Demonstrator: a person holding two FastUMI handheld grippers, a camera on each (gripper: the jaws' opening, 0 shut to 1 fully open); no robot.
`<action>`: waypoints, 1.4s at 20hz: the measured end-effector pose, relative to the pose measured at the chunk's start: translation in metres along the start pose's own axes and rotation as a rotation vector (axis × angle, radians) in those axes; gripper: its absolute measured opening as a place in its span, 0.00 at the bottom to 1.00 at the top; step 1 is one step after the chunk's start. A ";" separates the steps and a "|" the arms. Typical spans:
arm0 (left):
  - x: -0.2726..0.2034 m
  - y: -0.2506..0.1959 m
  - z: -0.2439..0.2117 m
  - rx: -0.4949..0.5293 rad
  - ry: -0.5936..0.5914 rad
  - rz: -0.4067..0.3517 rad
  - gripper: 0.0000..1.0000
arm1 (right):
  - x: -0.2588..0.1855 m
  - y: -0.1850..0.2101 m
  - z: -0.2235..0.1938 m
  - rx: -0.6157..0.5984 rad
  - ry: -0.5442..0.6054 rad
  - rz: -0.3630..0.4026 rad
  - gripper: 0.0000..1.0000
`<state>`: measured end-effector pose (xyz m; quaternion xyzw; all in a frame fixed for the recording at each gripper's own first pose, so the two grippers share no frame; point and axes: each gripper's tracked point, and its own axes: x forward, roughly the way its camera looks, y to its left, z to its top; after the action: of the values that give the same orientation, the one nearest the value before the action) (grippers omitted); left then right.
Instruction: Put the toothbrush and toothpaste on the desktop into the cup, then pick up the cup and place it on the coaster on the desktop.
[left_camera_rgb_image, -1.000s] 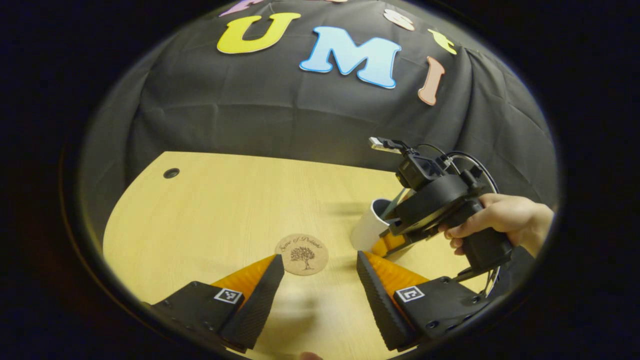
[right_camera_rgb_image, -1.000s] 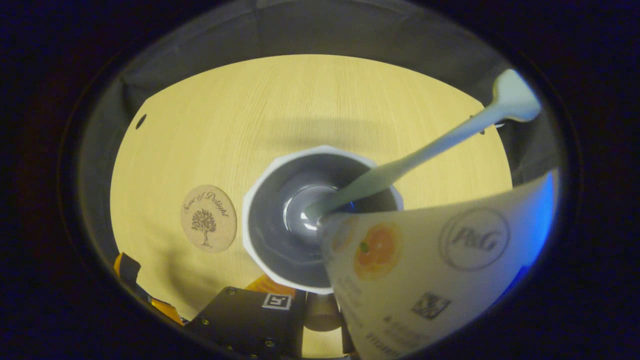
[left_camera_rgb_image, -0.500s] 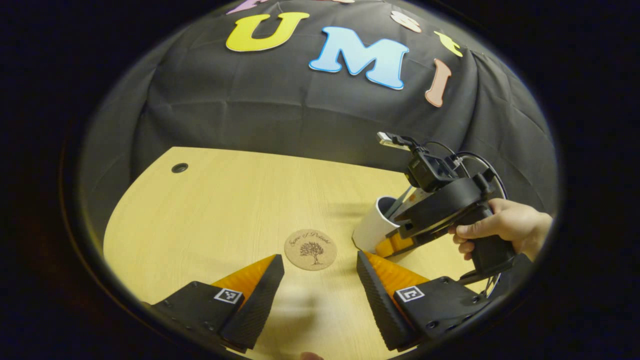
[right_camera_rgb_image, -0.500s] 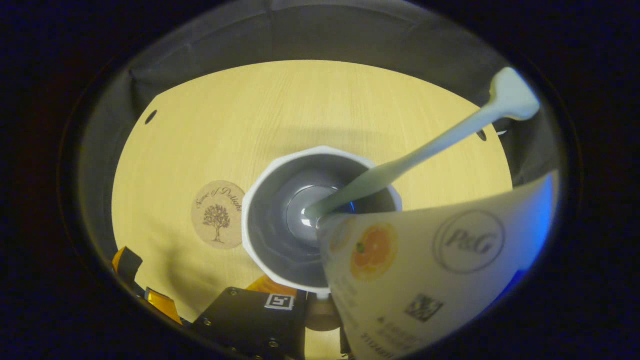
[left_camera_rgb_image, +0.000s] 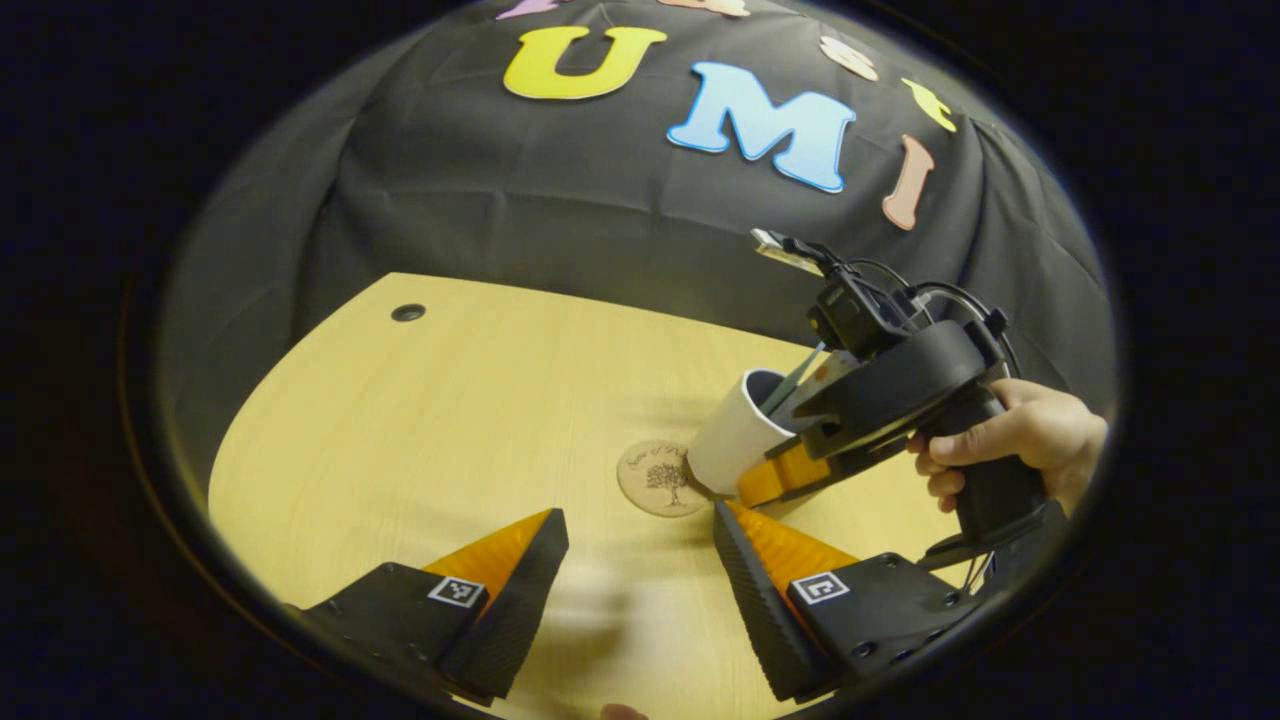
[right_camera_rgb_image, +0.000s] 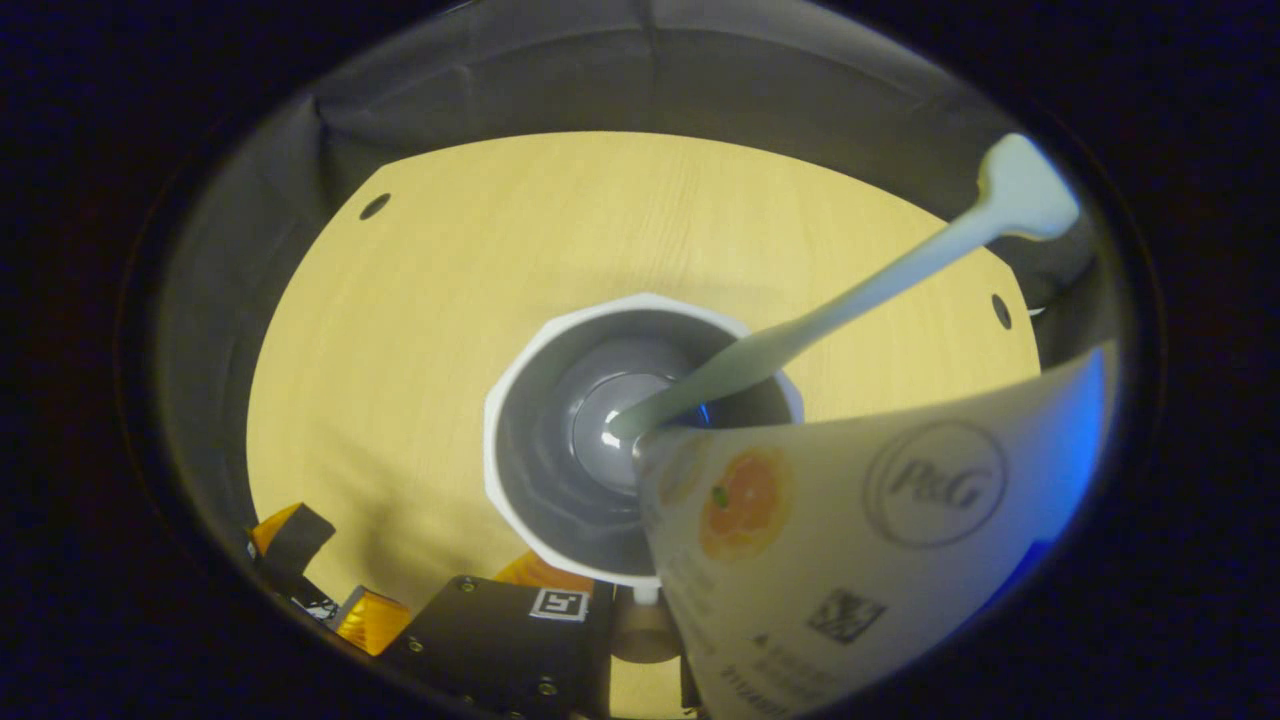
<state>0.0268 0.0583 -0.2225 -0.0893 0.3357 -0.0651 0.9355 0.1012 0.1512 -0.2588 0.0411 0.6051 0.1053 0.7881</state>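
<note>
Black cloth hangs behind the pale wooden desk, which has a small round hole near its far left corner. From my left gripper I look along its two fingers, which stand wide apart over bare wood with nothing between them. Just ahead of them lies the round cork coaster, flat on the desk. My right gripper, held in my hand, sits to the right of the coaster and carries the white cup, which tilts a little toward the left. The cup's base is at the coaster's right edge, overlapping it in the left gripper view; I cannot tell whether it touches the coaster or hangs just above. From the right gripper view I look straight down into the cup, its rim just beyond my gripper body, which is pressed up close at the near side; the fingers themselves are hidden under the cup, so I judge the hold from the left gripper view, where one finger lies along the cup's side. The toothbrush stands in the cup, leaning up to the right, and the toothpaste leans out beside it, toward the camera. My left gripper shows at lower left.
</note>
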 end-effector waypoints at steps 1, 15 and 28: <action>-0.004 0.005 -0.006 -0.008 0.009 0.006 0.95 | 0.001 0.005 0.001 -0.011 0.003 0.002 0.24; -0.017 0.027 -0.007 -0.060 0.020 0.059 0.95 | 0.025 0.032 0.007 -0.075 0.063 -0.011 0.24; -0.015 0.019 -0.005 0.007 0.006 0.024 0.99 | -0.037 0.025 0.021 -0.038 -0.106 0.047 0.56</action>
<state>0.0134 0.0790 -0.2206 -0.0816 0.3394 -0.0552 0.9355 0.1096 0.1685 -0.2132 0.0461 0.5593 0.1330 0.8169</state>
